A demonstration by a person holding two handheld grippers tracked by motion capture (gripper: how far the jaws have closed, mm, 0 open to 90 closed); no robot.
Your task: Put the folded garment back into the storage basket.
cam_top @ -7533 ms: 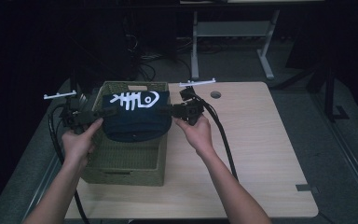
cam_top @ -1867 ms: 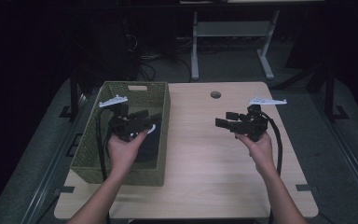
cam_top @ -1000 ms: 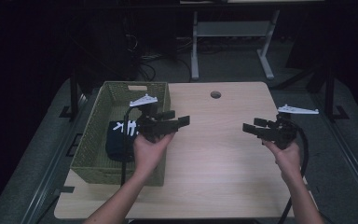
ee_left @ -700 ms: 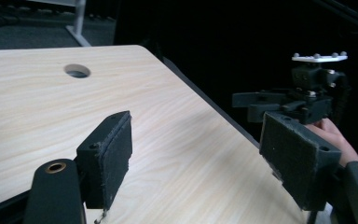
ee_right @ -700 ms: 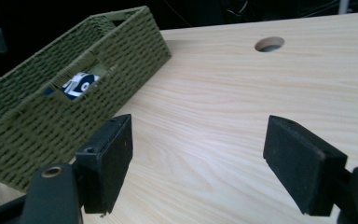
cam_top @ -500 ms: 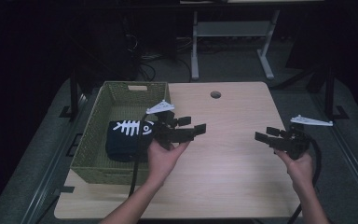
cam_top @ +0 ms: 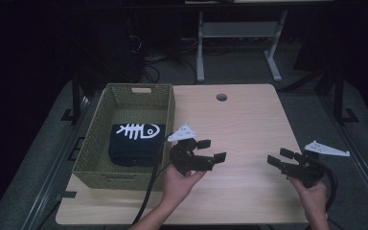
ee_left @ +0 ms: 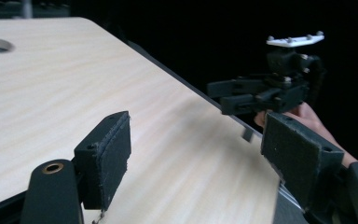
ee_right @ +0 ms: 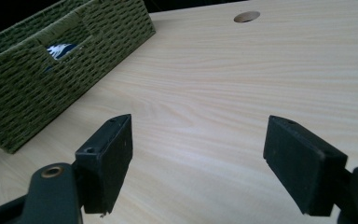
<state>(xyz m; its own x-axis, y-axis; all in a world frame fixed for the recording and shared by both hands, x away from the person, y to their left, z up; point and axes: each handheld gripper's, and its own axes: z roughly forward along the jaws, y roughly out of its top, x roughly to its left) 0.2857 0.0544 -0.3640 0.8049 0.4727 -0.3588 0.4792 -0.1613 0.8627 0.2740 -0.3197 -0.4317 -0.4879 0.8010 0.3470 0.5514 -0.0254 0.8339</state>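
One woven basket (cam_top: 96,153) stands on the tabletop (cam_top: 249,124), at its left side. One folded dark garment (cam_top: 134,143) with a white fishbone print lies inside it. Two grippers are present. The left gripper (cam_top: 211,151) is held beside the basket, fingers (ee_left: 105,156) released, empty, pointing right. The right gripper (cam_top: 279,158) hovers at the right edge, fingers (ee_right: 107,154) spread, empty, pointing left.

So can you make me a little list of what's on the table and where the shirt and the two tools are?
table: pale wood table, round hole near far edge
basket: green woven basket on the table's left side
shirt: folded dark shirt with white fish-bone print, lying inside the basket
left tool: open, holding nothing, above the table just right of the basket
right tool: open, holding nothing, near the table's right edge
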